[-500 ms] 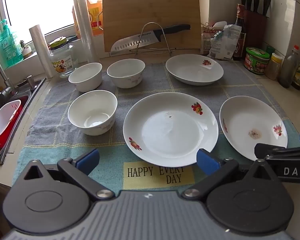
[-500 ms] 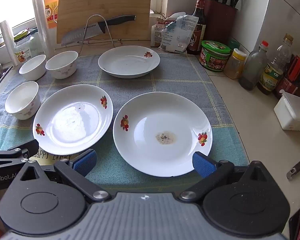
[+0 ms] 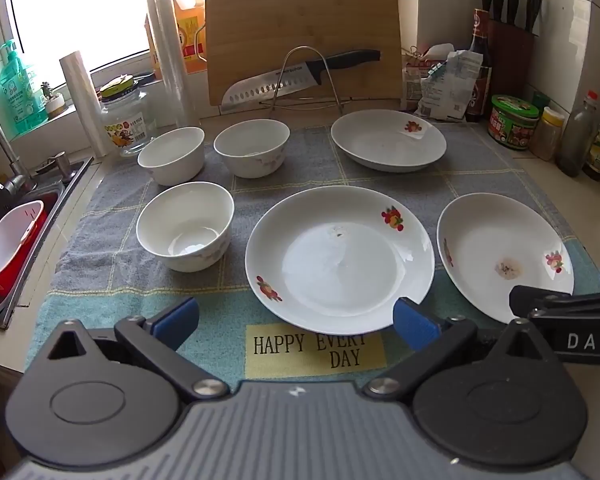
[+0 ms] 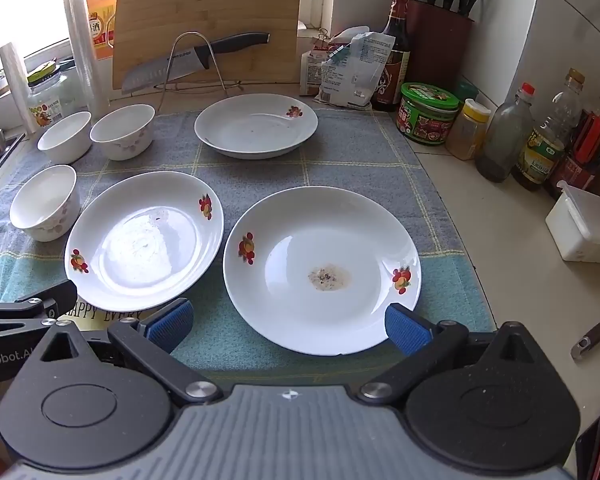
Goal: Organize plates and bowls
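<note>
Three white plates with fruit prints lie on a grey-blue towel (image 3: 100,280): a middle plate (image 3: 340,260) (image 4: 144,240), a right plate with a brown stain (image 3: 500,256) (image 4: 324,268), and a far plate (image 3: 388,140) (image 4: 256,126). Three white bowls stand to the left: a near bowl (image 3: 186,226) (image 4: 44,202) and two far bowls (image 3: 172,156) (image 3: 252,148). My left gripper (image 3: 296,320) hovers open over the towel's front edge, before the middle plate. My right gripper (image 4: 288,322) is open above the stained plate's near rim. Both hold nothing.
A sink (image 3: 16,216) with a red and white basket lies at the left. At the back stand a cutting board (image 3: 304,36) and a knife (image 3: 300,78) on a wire rack. Jars and bottles (image 4: 500,140) line the right wall, beside a white box (image 4: 584,228).
</note>
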A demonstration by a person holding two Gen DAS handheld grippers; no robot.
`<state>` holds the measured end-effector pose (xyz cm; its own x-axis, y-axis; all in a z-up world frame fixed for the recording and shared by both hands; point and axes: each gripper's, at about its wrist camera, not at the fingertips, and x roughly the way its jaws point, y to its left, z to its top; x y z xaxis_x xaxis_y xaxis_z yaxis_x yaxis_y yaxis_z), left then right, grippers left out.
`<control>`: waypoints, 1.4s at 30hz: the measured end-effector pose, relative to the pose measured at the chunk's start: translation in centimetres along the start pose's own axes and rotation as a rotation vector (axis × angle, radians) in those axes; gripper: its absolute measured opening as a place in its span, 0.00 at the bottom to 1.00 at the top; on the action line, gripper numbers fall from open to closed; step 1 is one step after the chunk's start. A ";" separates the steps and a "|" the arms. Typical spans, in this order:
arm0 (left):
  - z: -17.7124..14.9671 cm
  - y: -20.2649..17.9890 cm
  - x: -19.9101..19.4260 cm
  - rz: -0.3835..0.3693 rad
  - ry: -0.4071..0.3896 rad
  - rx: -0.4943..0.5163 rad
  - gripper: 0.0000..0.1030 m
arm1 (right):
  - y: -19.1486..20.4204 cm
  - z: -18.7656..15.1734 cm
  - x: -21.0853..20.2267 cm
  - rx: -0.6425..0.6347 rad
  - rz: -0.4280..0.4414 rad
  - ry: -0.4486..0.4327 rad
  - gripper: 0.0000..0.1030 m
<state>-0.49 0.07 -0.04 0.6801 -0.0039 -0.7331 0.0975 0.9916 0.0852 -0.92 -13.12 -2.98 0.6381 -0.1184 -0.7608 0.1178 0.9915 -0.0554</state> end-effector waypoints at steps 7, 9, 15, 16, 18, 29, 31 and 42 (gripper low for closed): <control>0.3 0.0 0.1 0.000 0.001 0.002 0.99 | -0.1 0.0 0.0 0.000 0.000 -0.003 1.00; 0.3 0.0 0.1 0.000 0.002 0.001 0.99 | -0.1 0.1 0.0 0.000 0.000 -0.002 1.00; 0.3 0.0 0.1 0.000 0.002 0.003 0.99 | -0.2 0.1 -0.1 -0.002 0.002 -0.004 1.00; 0.3 0.0 0.1 0.000 0.002 0.003 0.99 | -0.1 0.1 -0.1 -0.002 0.001 -0.004 1.00; 0.4 0.0 0.1 -0.002 0.003 0.003 0.99 | -0.1 0.1 -0.1 -0.002 0.001 -0.004 1.00; 0.5 0.0 0.0 -0.003 0.005 0.000 0.99 | 0.0 0.3 -0.1 -0.004 -0.012 -0.004 1.00; 0.5 0.0 0.0 -0.002 0.005 0.001 0.99 | -0.1 0.3 -0.1 -0.004 -0.011 -0.004 1.00; 0.5 0.0 0.0 -0.002 0.005 0.001 0.99 | 0.0 0.3 -0.2 -0.004 -0.014 -0.005 1.00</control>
<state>-0.12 -0.01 0.34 0.6762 -0.0056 -0.7367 0.0997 0.9915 0.0840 -0.84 -13.13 -2.68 0.6398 -0.1325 -0.7570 0.1241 0.9899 -0.0684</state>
